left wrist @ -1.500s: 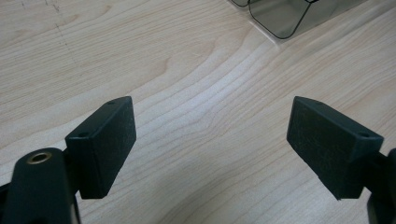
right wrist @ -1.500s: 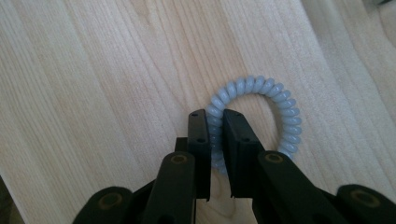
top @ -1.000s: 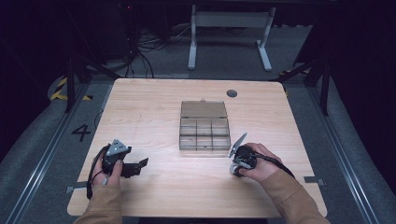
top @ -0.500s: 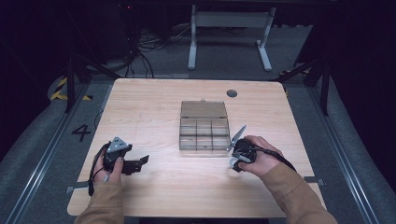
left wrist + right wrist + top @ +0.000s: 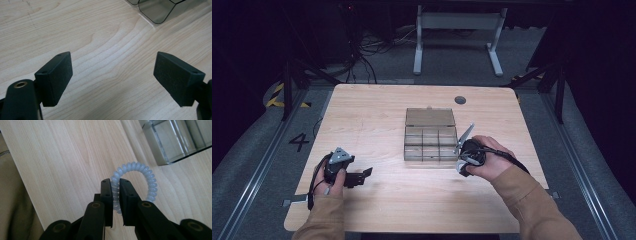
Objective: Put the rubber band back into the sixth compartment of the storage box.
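In the right gripper view my right gripper (image 5: 115,183) is shut on a pale, bluish-white spiral hair tie (image 5: 148,178); its loop stands out past the jaws just above the wooden tabletop. From the high view, that gripper (image 5: 461,165) is tilted down by the front right corner of a clear compartment box (image 5: 430,135). My left gripper (image 5: 361,175) rests at the table's front left with its jaws pointing right. Its jaws stand wide apart in the left gripper view (image 5: 112,72), with bare wood between them.
The box's lid lies open toward the back. One box corner (image 5: 172,142) is close beyond the hair tie, and another corner (image 5: 155,11) lies far ahead of the left jaws. A dark round grommet (image 5: 460,100) sits at the table's back right.
My right hand has shifted slightly left and forward toward the box's front right corner, still holding the hair tie. The left hand has stayed where it was.
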